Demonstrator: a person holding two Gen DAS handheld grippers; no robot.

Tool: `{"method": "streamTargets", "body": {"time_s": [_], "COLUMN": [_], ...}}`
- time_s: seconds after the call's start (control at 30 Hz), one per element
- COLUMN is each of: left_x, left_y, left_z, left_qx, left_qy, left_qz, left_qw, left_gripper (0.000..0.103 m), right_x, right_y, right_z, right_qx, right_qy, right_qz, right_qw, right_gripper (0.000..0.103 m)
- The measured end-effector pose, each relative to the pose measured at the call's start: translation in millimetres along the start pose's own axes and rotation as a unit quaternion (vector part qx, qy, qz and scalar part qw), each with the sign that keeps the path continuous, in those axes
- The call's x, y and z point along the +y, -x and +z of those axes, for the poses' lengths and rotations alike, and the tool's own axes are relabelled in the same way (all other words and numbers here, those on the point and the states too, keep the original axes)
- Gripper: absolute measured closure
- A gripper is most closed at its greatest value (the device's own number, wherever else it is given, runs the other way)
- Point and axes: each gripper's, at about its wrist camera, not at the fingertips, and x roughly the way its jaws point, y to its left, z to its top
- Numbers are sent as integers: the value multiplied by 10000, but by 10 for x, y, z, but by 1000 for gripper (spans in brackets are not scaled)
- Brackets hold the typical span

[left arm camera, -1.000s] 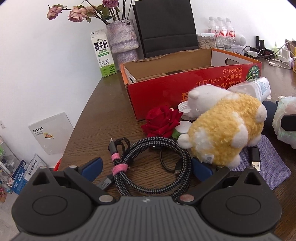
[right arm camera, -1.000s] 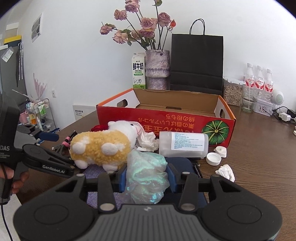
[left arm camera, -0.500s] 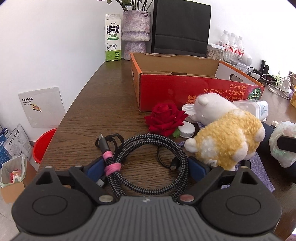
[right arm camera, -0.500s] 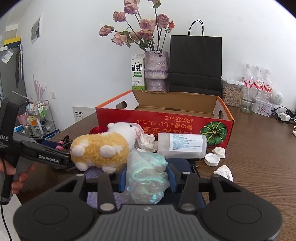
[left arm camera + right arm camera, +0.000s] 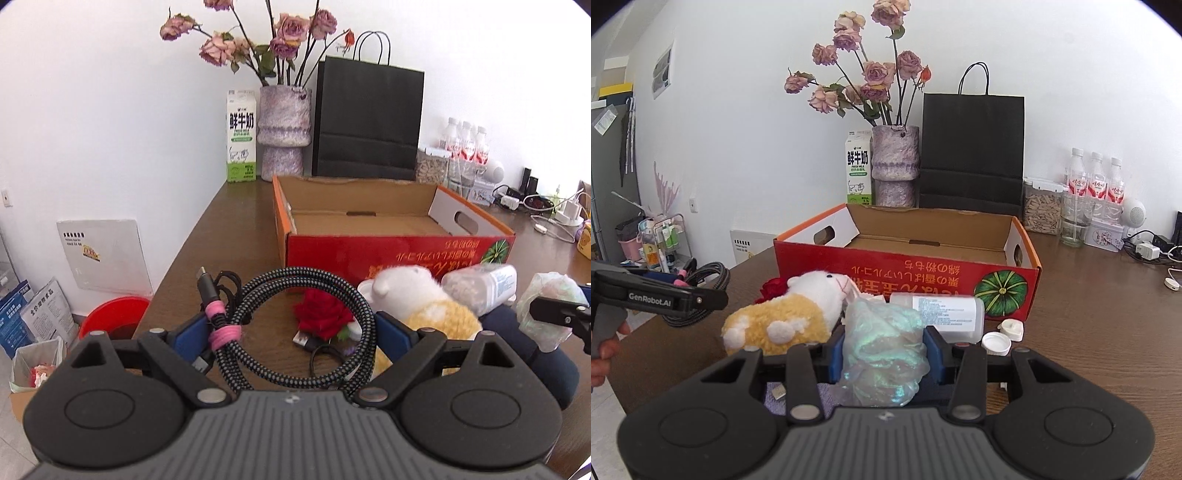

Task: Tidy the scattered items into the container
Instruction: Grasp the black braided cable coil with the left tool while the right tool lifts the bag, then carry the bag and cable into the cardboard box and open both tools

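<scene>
Plush sheep (image 5: 783, 323) and bottle (image 5: 945, 314) lie before box (image 5: 905, 280).

This looks like a lived-in home or small office room: a brown wooden bench (image 5: 1089, 314) against a plain white wall carries a vase of dried roses (image 5: 894, 166), a milk carton (image 5: 857, 172), a black paper bag (image 5: 973, 155) and water bottles (image 5: 1095, 182). Chargers and cables (image 5: 1148, 251) lie at the far right. At the left, a small rack of toiletries (image 5: 663, 240) stands on the floor, with a red bucket (image 5: 116, 317) near the bench.
</scene>
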Motion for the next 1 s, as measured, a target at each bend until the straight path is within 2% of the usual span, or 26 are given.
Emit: {"method": "streamTargets", "body": {"time_s": [0.23,0.43,0.63,0.77,0.9,0.93,1.0], "left_x": [-236,-479,-577,-599,-545,-523,-446], "left_y": [-57,-346,-708,-1030,-1434,-1522,-1609], "left_z": [432,756,988,1089,1068,1049,1004], "left_qx": [-637,-891,-895,-820,-740,-571,-383], "left_qy": [147,319,466,567,754,732,811], "left_qz": [-274,-390,-242,-131,72,136,9], "left_qw": [9975,9947,9946,9949,9944,9956,9960], "left_gripper": [9,9,9,9,9,9,9], "right_x": [-163,-336,-569,-732,-840,-854,-874], "right_y": [-139,-426,-833,-1251,-1603,-1657,-1750], "right_z": [321,609,889,1012,949,920,867], "right_qx": [-446,-699,-764,-554,-247,-150,-9], "right_qy": [-3,-78,-174,-320,-527,-522,-498], "right_qz": [-144,-217,-348,-381,-441,-441,-474], "right_qw": [9989,9973,9963,9972,9973,9975,9976], "right_gripper": [61,61,61,61,61,61,61]}}
